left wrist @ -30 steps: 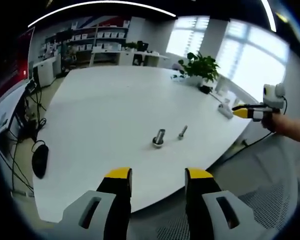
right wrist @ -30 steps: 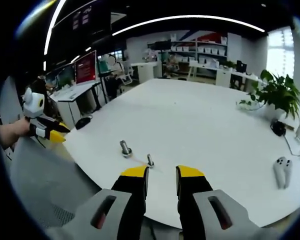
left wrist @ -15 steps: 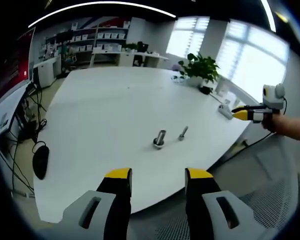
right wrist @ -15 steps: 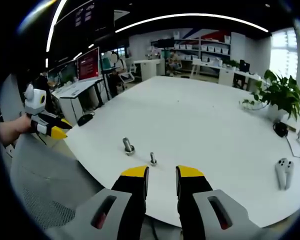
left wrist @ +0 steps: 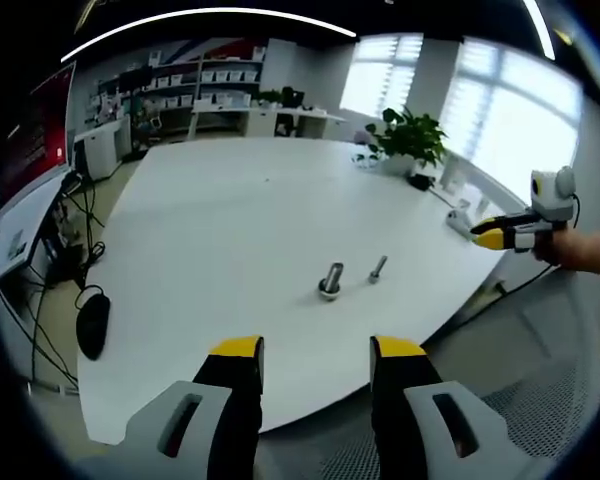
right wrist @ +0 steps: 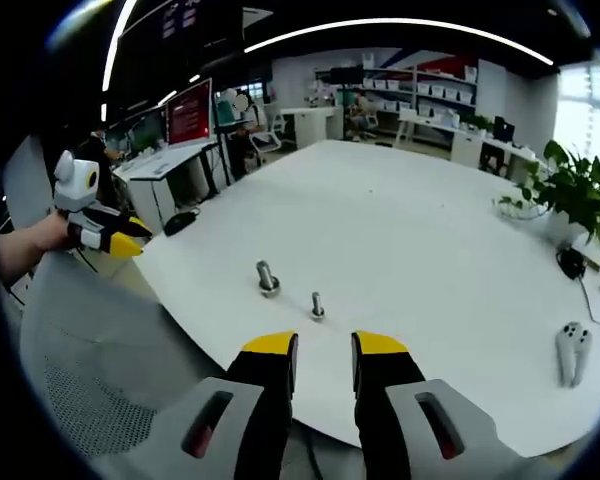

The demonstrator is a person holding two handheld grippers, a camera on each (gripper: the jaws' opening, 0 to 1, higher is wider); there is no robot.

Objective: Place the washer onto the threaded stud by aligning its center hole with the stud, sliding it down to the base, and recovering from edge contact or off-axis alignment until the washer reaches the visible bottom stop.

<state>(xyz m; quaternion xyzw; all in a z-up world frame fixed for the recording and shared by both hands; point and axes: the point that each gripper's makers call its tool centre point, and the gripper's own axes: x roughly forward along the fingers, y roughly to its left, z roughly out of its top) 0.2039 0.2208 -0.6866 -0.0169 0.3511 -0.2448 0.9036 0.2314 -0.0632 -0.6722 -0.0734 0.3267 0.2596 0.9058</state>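
While the left gripper (left wrist: 315, 362) hangs off the near edge of the white table (left wrist: 230, 220) in the left gripper view, its two yellow-tipped jaws stand well apart with nothing between them. Out on the tabletop, near the edge, two small metal pieces stand upright close to each other but apart: a thick stud (left wrist: 331, 281) on a wider base, and to its right a thinner bolt (left wrist: 377, 269). A ring at the foot of the stud may be the washer, though it is too small to tell. At the right of this view a hand (left wrist: 570, 248) holds the right gripper (left wrist: 500, 236) beyond the table's edge, its yellow tips pointing toward the table; I cannot tell from here how wide they are. A black mouse (left wrist: 91, 323) lies by the table's left side, and a potted plant (left wrist: 410, 140) stands at the far side.

Over in the right gripper view, the right gripper (right wrist: 325, 355) shows its jaws parted by a narrow gap and empty, above the table's (right wrist: 410, 230) near edge. Just ahead stand the stud (right wrist: 268, 280) on the left and the bolt (right wrist: 317, 307) on the right. At the left, a hand (right wrist: 30, 250) holds the left gripper (right wrist: 125, 243) off the table. A white controller (right wrist: 572, 351) lies on the table at the right, with the plant (right wrist: 570, 190) behind it.
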